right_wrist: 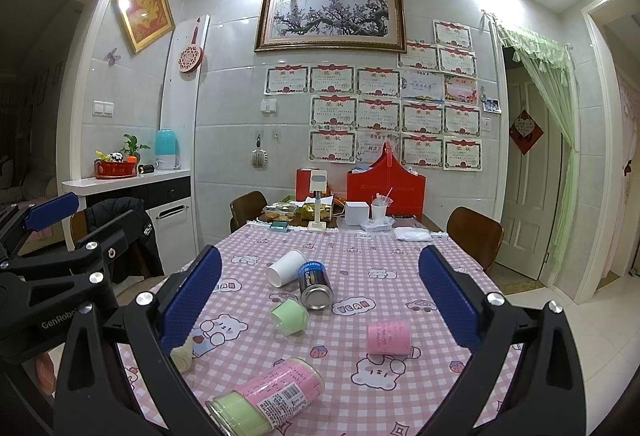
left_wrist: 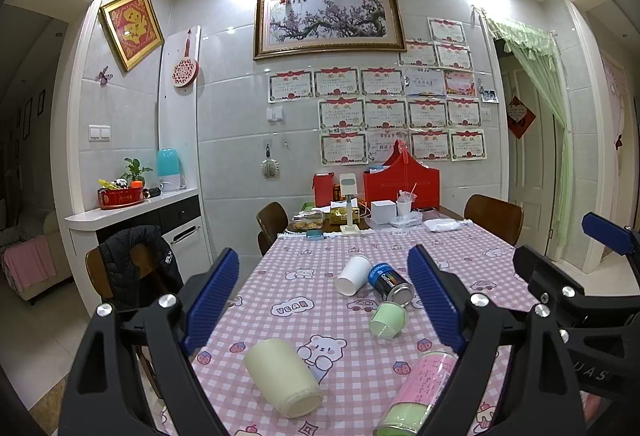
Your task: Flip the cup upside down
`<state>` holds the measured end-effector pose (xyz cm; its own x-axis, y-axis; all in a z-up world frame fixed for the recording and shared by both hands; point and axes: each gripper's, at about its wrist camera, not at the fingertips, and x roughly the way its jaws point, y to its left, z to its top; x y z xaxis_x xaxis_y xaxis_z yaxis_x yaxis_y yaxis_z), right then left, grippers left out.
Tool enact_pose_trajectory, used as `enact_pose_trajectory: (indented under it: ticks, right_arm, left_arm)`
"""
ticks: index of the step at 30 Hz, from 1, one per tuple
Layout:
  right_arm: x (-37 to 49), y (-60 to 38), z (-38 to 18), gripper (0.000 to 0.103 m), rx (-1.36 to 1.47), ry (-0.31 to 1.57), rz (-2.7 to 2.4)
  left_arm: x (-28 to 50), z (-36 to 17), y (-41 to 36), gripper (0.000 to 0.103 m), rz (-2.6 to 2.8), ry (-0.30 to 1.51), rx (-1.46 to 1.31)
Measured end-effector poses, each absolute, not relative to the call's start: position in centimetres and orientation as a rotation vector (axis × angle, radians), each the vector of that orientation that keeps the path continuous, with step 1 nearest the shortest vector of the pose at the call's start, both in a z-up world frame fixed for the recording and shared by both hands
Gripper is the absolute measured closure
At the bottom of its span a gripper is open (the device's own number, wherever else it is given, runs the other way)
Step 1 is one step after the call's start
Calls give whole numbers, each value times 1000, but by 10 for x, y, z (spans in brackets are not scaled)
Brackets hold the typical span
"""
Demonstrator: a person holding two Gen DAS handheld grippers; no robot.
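Observation:
Several cups lie on their sides on the pink checked tablecloth (left_wrist: pixel 352 364): a cream cup (left_wrist: pixel 282 376), a white paper cup (left_wrist: pixel 352 274) and a light green cup (left_wrist: pixel 388 321). In the right wrist view a pink cup (right_wrist: pixel 389 337) stands upside down, with the white paper cup (right_wrist: pixel 286 267), green cup (right_wrist: pixel 289 316) and part of the cream cup (right_wrist: pixel 183 356) also visible. My left gripper (left_wrist: pixel 324 312) is open and empty above the table's near end. My right gripper (right_wrist: pixel 320 308) is open and empty beside it.
A dark can (left_wrist: pixel 390 281) lies between the white and green cups, and a pink-and-green labelled can (right_wrist: pixel 268 394) lies near the front edge. Red boxes (left_wrist: pixel 400 182), a white box and food packets crowd the far end. Wooden chairs (left_wrist: pixel 494 216) flank the table.

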<state>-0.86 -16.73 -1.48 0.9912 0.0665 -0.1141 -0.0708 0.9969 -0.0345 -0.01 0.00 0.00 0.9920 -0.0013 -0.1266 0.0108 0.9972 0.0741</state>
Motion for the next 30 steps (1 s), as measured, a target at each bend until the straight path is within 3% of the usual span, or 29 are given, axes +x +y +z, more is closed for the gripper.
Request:
enact_pose_trajectory:
  ticks: [30]
  right_arm:
    - [-3, -167, -18, 8, -40, 116, 67]
  left_arm:
    - [7, -8, 0, 18, -6, 130, 75]
